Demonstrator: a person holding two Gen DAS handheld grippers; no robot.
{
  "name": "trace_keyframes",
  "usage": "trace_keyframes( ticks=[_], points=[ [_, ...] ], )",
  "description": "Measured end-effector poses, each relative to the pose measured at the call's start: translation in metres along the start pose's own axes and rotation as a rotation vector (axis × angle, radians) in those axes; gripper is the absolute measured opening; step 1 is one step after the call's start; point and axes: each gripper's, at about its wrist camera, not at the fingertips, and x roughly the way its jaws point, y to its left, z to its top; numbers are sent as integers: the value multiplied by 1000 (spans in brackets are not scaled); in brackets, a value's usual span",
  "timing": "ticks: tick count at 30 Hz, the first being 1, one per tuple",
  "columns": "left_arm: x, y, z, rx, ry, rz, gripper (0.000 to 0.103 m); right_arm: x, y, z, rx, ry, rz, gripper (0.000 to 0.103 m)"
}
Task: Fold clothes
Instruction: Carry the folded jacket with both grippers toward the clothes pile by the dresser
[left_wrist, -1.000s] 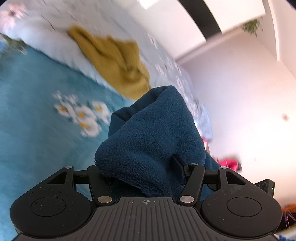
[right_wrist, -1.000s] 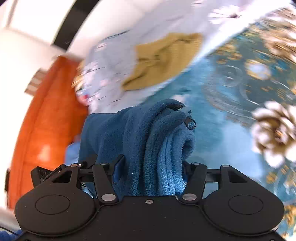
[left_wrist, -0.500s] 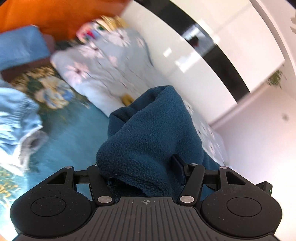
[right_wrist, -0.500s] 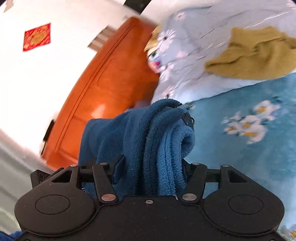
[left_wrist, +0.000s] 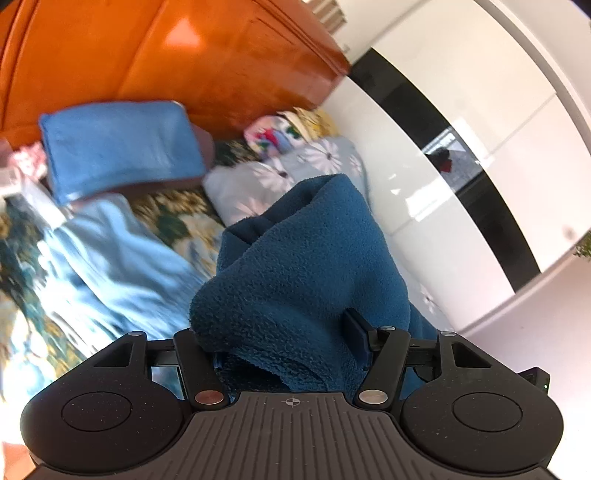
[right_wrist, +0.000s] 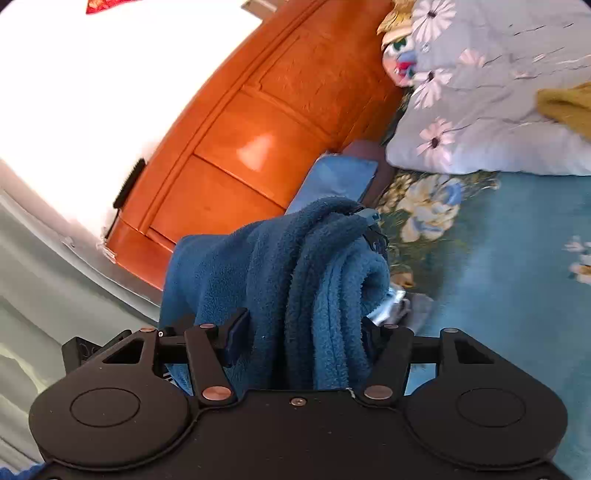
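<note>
From my remote station I can read no text, label, brand or number in either wrist view. The one candidate is a red hanging (right_wrist: 110, 4) at the top edge of the right wrist view, on the white wall, cut off by the frame and too blurred for me to make out any characters.

ahead: orange headboard (right_wrist: 236, 122) blocks, blue pillow (left_wrist: 122, 144) against it
right: floral duvet (right_wrist: 498, 103) piled up
open: teal bedspread (right_wrist: 517, 280), looks mostly clear
</note>
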Motion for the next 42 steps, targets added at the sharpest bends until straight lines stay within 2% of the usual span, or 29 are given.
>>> trace_keyframes(
  ticks=[3, 9, 15, 21, 29, 35, 42],
  points=[
    [8, 37, 35, -8, 16, 6, 58, 44, 10, 12, 3, 6, -11, 59],
    [42, 108, 102, -7, 117, 19, 58, 131, 20, 30, 87, 23, -74, 59],
    [75, 161, 145, -11, 200, 31, 58, 193, 27, 35, 160, 29, -127, 59],
    [110, 191, 150, -26, 255, 42, 58, 229, 12, 42, 197, 61, -187, 59],
    [142, 214, 136, -46, 301, 35, 59, 247, -22, 37, 278, 87, -262, 59],
    [147, 228, 127, -69, 302, 35, 62, 254, -33, 31, 287, 124, -292, 60],
    [123, 222, 124, -58, 244, 27, 58, 263, -24, 39, 251, 131, -277, 60]
  ],
)
